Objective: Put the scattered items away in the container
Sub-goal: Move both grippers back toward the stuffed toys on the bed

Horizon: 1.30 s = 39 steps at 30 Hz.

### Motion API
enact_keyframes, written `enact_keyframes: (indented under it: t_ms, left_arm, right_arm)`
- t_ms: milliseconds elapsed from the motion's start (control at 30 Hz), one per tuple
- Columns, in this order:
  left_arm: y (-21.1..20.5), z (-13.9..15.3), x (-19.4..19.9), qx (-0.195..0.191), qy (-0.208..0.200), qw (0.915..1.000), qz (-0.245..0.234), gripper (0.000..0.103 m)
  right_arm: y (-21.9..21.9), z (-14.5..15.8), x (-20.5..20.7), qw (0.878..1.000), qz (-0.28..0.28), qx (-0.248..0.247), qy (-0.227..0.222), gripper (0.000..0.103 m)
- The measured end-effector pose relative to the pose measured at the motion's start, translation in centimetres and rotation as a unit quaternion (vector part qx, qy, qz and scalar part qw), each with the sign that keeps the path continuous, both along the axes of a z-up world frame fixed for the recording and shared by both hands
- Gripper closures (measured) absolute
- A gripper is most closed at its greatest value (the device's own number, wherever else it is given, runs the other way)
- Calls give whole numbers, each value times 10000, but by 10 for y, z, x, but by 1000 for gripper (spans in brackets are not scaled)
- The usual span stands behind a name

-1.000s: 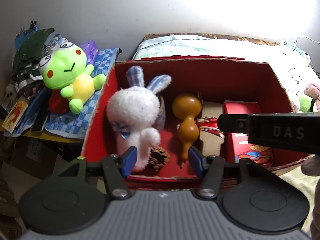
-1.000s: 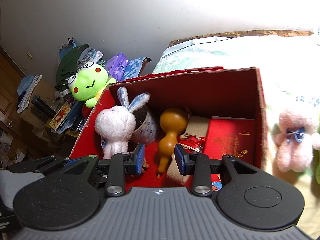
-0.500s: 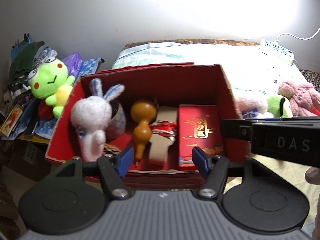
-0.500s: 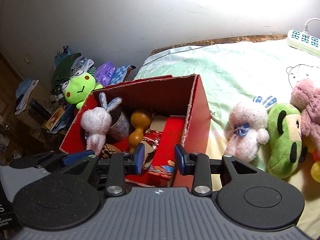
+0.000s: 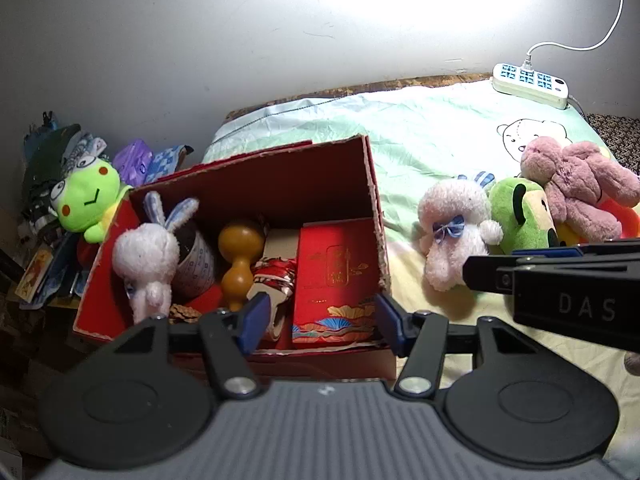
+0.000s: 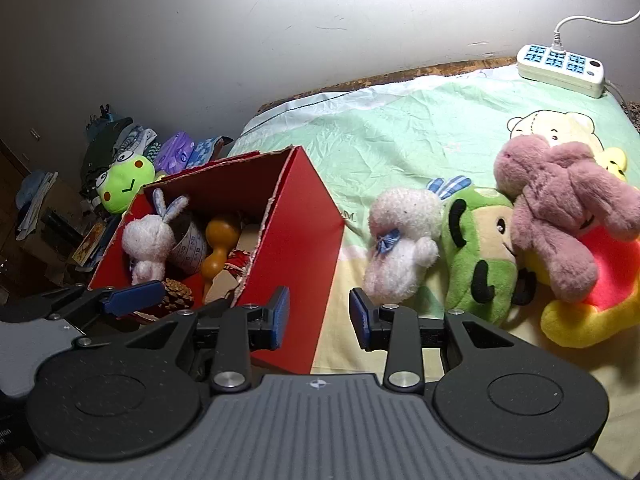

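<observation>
Box [image 5: 372, 184] was seen at the bed's [image 6: 400, 128] left edge, open top up, long axis left-right. Both tongs were angled down. Left gripper [image 5: 318, 322] was closing over the box's near rim, nothing pinched. Right gripper [image 6: 319, 317] was held part-open and empty beside the box, near the white bunny [image 6: 400, 240].

Right gripper [image 6: 319, 317] at bottom centre, jaws parted with nothing between them, over the sheet beside the red box [image 6: 296, 240] at centre left. Box holds a white bunny plush [image 6: 146, 242], a patterned cup [image 6: 191, 245], an orange gourd [image 6: 217, 246] and a pinecone [image 6: 176, 294]; the left gripper's blue pad [image 6: 134, 298] sits at its near left edge. At right, touching in a row on the bed: pale pink bunny [image 6: 400, 248], green plush [image 6: 476, 252], mauve plush [image 6: 560, 208]; power strip [image 6: 560, 66] upper right.
</observation>
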<state>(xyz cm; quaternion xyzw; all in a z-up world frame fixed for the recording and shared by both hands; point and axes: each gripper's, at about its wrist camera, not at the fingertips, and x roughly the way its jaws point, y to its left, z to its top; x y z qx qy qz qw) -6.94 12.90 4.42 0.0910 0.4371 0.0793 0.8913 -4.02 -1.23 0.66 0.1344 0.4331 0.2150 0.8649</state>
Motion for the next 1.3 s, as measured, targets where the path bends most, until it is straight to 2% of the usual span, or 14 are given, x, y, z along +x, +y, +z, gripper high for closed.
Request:
enact_keyframes:
  t_ms: [33,67,100,133,233,333,733,1300]
  left_arm:
    - [-2,2,0,49,-35,10000,12,46]
    - [-4,4,0,40,-76,10000,7,37]
    - [-6,7,-1,-19,-112,9999,-11,35]
    - [-9,10,-1,-35,-162,9999,-28,34]
    - [-24,18,-4,238,-396,9988,-132,31]
    - [-36,22,-3,156,-424,9985,-298,31]
    - [-66,1,16,-322,33,9975,-635,31]
    - [-87,-31,44,-588,576,9935,-786,31]
  right_arm:
    - [-4,-1,-1,10000,-27,3,10,66]
    - [-9,-1,-1,10000,-61,2,20,66]
    - [-14,-2,-2,9999,-97,0,27,66]
    - [-17,-3,-2,9999,-122,1,29,66]
    - [-26,-2,-2,9998,-193,30,27,66]
    - [-33,-2,-2,9996,-275,12,17,66]
    - [-74,-1,1,9977,-671,-44,45,66]
    - [-110,-9,18,9958,-904,-52,161,67]
